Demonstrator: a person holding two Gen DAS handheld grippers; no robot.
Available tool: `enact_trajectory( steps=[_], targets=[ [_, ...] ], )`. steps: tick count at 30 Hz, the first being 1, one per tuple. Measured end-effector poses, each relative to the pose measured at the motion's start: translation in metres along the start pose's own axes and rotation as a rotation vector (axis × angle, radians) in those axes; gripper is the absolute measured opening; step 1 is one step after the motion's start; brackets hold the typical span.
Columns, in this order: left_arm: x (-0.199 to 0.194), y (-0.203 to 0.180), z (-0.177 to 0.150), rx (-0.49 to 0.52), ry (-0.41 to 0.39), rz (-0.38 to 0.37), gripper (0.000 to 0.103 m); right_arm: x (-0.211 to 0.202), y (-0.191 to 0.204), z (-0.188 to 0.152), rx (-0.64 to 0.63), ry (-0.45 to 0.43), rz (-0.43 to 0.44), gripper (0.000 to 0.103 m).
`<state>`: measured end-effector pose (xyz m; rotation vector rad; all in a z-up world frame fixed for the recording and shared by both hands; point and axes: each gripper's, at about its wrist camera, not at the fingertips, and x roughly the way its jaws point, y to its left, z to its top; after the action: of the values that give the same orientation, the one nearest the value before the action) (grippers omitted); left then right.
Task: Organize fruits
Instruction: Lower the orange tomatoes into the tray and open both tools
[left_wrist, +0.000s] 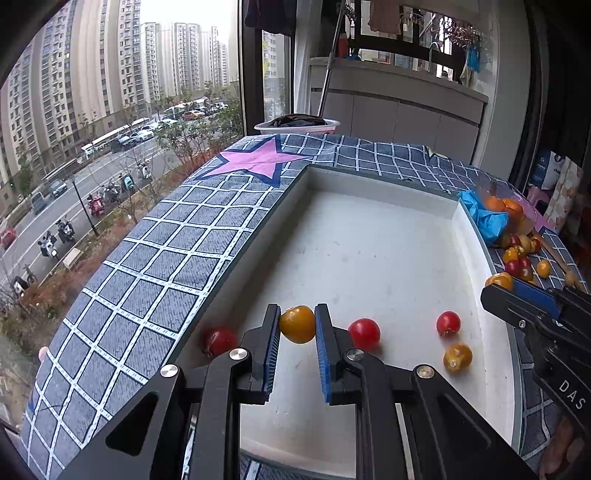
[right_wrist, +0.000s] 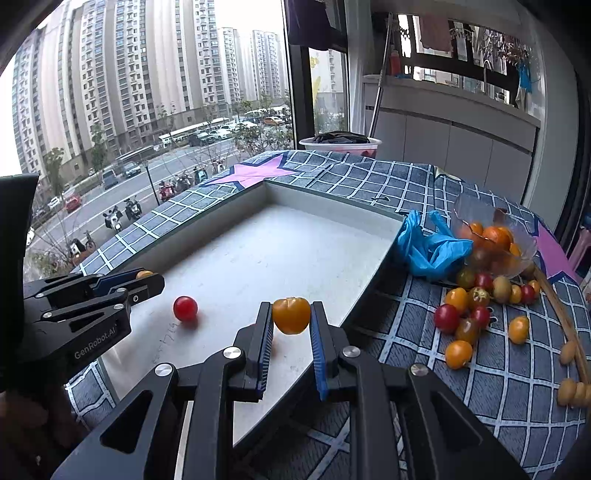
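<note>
Two tongs each grip one yellow tomato.

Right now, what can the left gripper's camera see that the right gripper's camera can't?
Only the left wrist view shows a dark red tomato by the tray's left wall, plus a small yellow tomato lying loose in the tray.

Only the right wrist view shows the whole spilled heap of tomatoes on the cloth and the tipped glass bowl.

Both show the white tray, the blue glove, and each gripper, the left gripper and the right gripper, pinching a yellow tomato.
</note>
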<state>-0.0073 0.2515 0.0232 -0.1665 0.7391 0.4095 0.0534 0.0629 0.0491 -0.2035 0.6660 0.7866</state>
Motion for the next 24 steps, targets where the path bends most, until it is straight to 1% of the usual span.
enact_trajectory(
  steps=[4, 10, 14, 18, 21, 24],
  targets=[
    [0.002, -0.001, 0.002, 0.006, 0.002, 0.006, 0.020, 0.004, 0.001, 0.001, 0.001, 0.018, -0.001, 0.021],
    [0.005, -0.002, 0.004, 0.003, 0.014, -0.001, 0.020, 0.016, 0.001, 0.004, 0.006, 0.069, -0.007, 0.021],
    [0.009, -0.001, 0.005, -0.008, 0.028, -0.009, 0.020, 0.020, 0.003, 0.005, -0.005, 0.078, -0.010, 0.021],
    [0.013, -0.002, 0.005, -0.001, 0.049, -0.018, 0.020, 0.025, 0.009, 0.005, -0.036, 0.103, 0.007, 0.022],
    [0.016, -0.005, 0.004, 0.014, 0.064, -0.023, 0.020, 0.025, 0.010, 0.005, -0.039, 0.103, 0.009, 0.022],
    [0.018, -0.003, 0.003, 0.005, 0.080, -0.026, 0.020, 0.025, 0.010, 0.005, -0.042, 0.104, 0.013, 0.022]
  ],
)
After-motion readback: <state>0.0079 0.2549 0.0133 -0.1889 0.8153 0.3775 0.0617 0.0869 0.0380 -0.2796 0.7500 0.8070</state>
